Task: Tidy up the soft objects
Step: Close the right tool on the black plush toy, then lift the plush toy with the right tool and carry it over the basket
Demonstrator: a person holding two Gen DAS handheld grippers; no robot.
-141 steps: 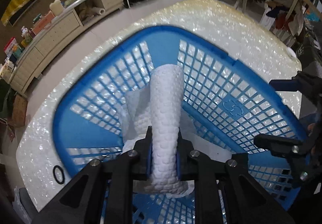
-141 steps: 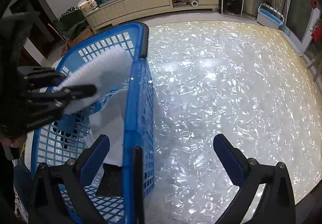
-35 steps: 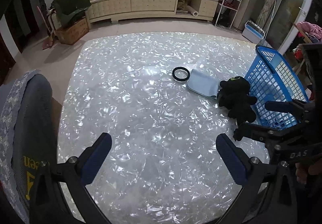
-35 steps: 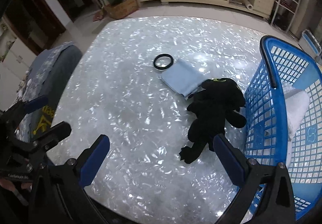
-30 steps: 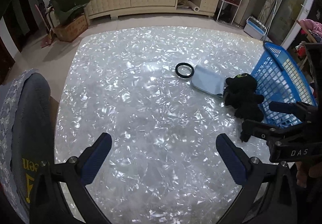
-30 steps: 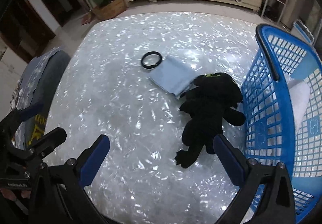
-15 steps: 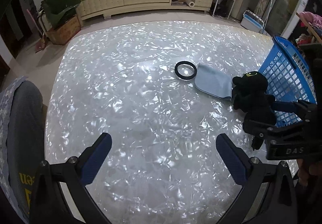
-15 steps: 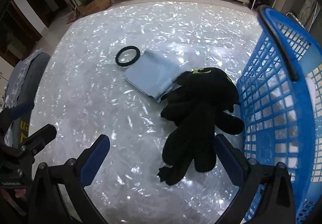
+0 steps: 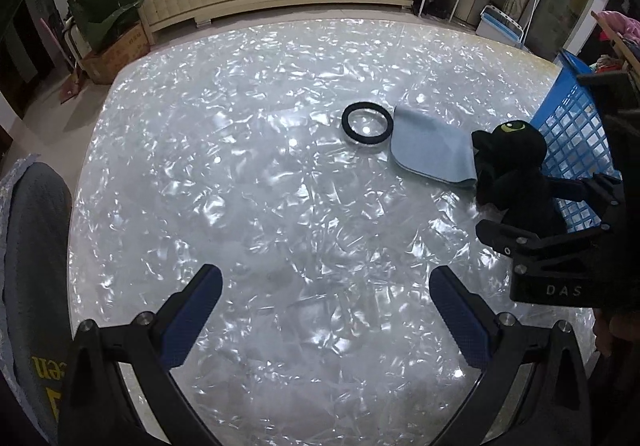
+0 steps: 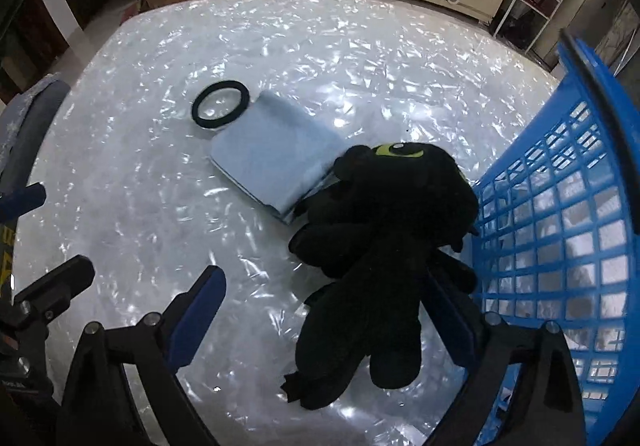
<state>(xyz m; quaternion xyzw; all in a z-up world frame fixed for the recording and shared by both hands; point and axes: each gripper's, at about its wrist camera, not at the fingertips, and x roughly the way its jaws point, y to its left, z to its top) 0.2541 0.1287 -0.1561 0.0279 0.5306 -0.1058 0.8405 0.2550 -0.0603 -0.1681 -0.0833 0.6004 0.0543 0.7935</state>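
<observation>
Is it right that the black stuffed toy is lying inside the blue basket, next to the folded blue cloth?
Not quite. The black stuffed toy lies on the table, outside the blue basket and against its wall, next to the folded blue cloth. The right wrist view shows it.

Black angular tool (image 9: 326, 308) frames, dark blue textured pads (image 9: 192, 316), silver screws, white "DAS" lettering

Ring (image 10: 220, 104) beside cloth (image 10: 272, 157), plush toy (image 10: 384, 246) overlapping it (touching basket (image 10: 560, 205))
</observation>
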